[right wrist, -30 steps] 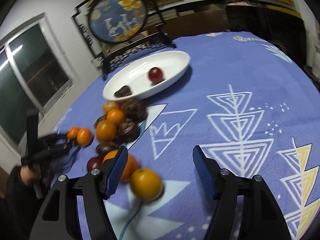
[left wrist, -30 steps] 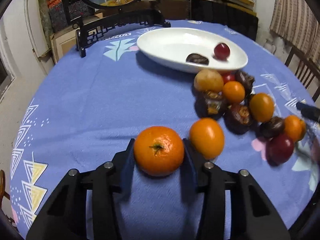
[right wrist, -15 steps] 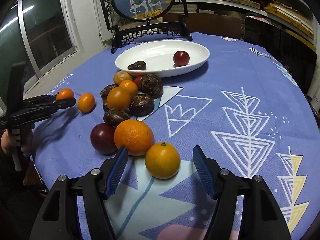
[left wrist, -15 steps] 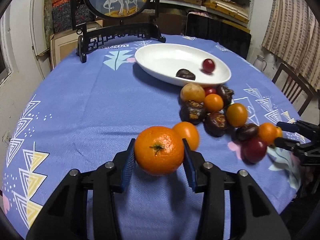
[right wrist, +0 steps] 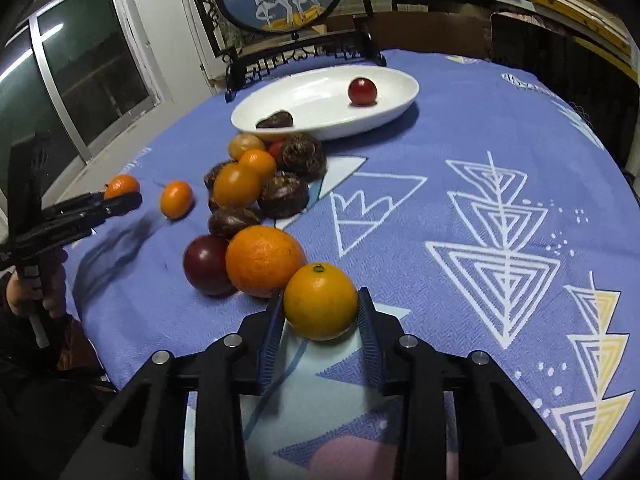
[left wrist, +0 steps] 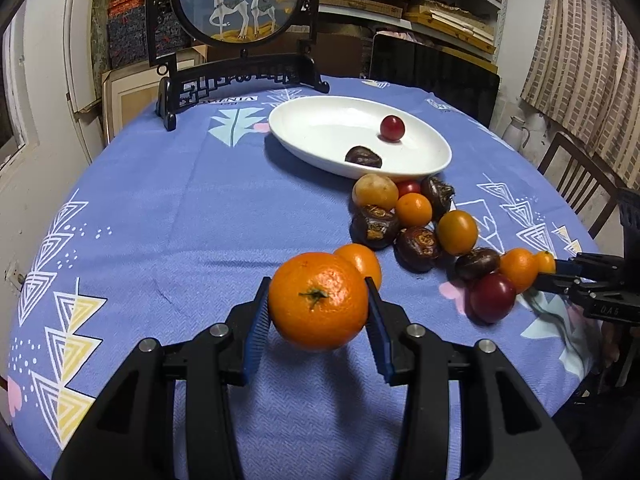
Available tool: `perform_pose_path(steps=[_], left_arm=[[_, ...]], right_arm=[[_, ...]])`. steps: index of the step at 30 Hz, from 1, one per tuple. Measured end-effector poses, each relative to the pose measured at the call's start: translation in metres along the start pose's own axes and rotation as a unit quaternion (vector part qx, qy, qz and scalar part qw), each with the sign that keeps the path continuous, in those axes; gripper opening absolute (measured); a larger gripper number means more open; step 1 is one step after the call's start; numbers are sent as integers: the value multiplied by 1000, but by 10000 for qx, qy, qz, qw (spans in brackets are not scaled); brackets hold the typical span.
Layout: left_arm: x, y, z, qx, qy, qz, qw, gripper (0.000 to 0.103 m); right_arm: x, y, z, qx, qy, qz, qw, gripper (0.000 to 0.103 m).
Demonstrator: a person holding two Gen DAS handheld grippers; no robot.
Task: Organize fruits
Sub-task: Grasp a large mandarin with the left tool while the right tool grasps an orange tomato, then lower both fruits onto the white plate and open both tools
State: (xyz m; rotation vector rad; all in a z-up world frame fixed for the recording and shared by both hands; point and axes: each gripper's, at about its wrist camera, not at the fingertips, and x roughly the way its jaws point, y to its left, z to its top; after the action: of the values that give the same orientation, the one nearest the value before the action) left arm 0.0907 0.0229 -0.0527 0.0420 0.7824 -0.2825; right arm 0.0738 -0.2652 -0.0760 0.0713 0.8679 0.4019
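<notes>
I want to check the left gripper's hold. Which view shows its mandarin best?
The left wrist view: the mandarin sits large between the left gripper fingers, stem visible. The right wrist view shows it small and partly hidden.

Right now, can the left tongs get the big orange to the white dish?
Probably yes: the left tongs grip the orange, and bare cloth leads to the white dish.
</notes>
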Motion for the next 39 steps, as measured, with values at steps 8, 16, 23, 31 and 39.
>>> perform_pose_path(steps=[8, 16, 23, 31, 39], left_arm=[[-3, -9, 16, 100, -117, -76, 9999, 43], [19, -12, 79, 143, -373, -221, 9990, 43], [82, -12, 134, 66, -130, -270, 9995, 43], [140, -3, 147, -110, 390, -200, 9990, 47], [98, -2, 135, -50, -77, -184, 9998, 72]], right_arm=[[-18, -9, 22, 140, -407, 124, 9990, 37], [-9, -18, 96, 292, -705, 502, 9958, 37], [48, -24, 152, 461, -489, 495, 9965, 37], [89, -31, 170, 592, -476, 99, 9971, 58], [68, -21, 148, 372, -594, 40, 9975, 58]])
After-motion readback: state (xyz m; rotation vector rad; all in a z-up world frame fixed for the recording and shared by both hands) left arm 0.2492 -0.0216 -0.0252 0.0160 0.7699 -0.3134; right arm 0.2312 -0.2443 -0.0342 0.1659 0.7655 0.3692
